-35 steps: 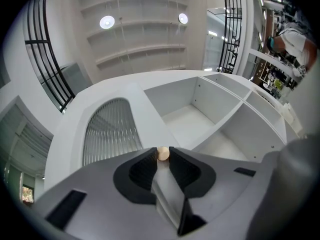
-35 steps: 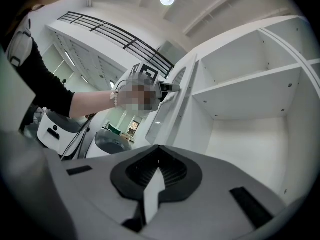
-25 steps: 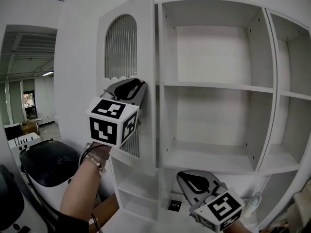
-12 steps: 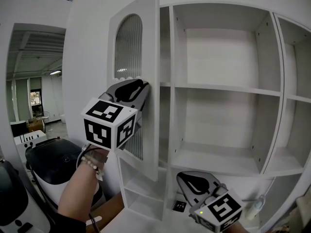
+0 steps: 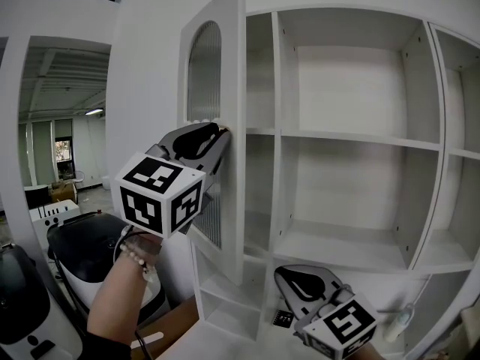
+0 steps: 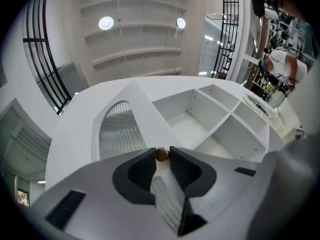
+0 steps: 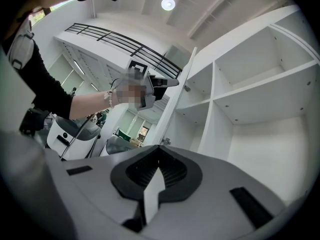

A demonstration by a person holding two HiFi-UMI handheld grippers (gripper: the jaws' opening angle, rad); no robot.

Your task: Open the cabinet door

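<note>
Left tongs (image 5: 220, 133) are up at the free edge of the cabinet door (image 5: 229, 58), pinching its small brown knob (image 6: 161, 154) right at the tips, and they have just eased a touch wider with the knob between them. The door stands swung well out from the white cabinet (image 5: 279, 126), nearly edge-on in the head view, its arched ribbed panel (image 5: 204, 70) facing left. Shelves (image 5: 352, 137) are in plain sight behind it. Right tongs (image 5: 291, 274) sit low, near the bottom shelf, pressed together on nothing and touching nothing. A black-lidded white machine (image 5: 90, 246) stands below left.
</note>
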